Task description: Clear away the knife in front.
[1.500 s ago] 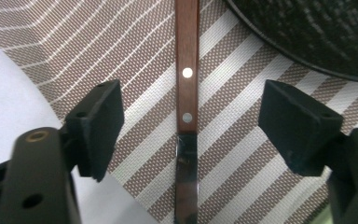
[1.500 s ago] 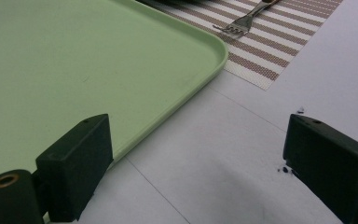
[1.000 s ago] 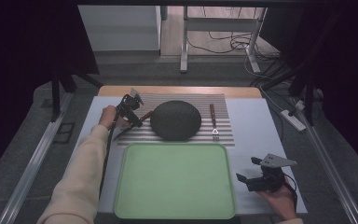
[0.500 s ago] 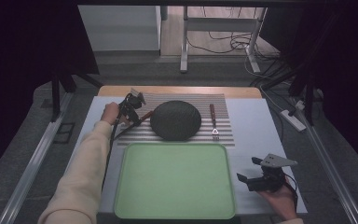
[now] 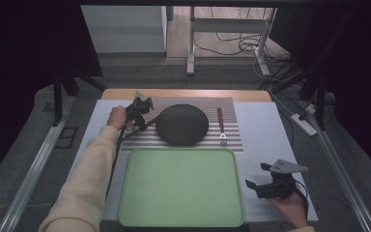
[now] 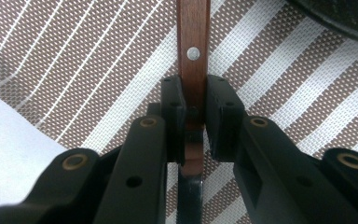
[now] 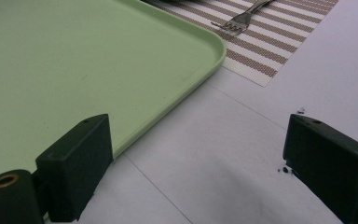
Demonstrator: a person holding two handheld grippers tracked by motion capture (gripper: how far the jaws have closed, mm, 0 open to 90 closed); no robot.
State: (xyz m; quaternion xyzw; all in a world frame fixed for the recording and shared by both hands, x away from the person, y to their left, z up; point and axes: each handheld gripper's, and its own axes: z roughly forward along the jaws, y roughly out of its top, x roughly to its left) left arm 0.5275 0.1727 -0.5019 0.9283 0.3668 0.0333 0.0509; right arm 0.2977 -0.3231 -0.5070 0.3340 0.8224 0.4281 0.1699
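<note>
Left gripper [image 6: 195, 116]: jaws closed on the brown wooden handle of a knife [image 6: 193, 51], pads pressing it from both sides; a silver rivet shows on the handle just beyond the pads, and the shiny blade runs back between the jaws.
Left gripper, place: in the high view it [image 5: 137, 112] sits at about 10 o'clock on the table, over the left end of the striped placemat [image 5: 232, 137], held by the left hand [image 5: 116, 116] at the end of a cream sleeve [image 5: 84, 181].
Knife, place: lying on the striped placemat, handle pointing toward the dark plate [image 5: 182, 124], just beside the plate's left edge.
Right gripper [image 7: 196, 158]: jaws wide apart, holding nothing, bare white table surface [image 7: 223, 154] between them.
Right gripper, place: at about 4 o'clock in the high view [image 5: 263, 181], held by the right hand [image 5: 290, 205], just right of the green tray [image 5: 181, 215].
Green tray: empty, at 6 o'clock, its far edge beside the placemat's near edge.
Dark plate: at 12 o'clock, centred on the placemat.
Fork [image 5: 221, 126]: right of the plate on the placemat, at about 1 o'clock, tines toward the tray; its tines also appear in the right gripper view [image 7: 228, 25].
</note>
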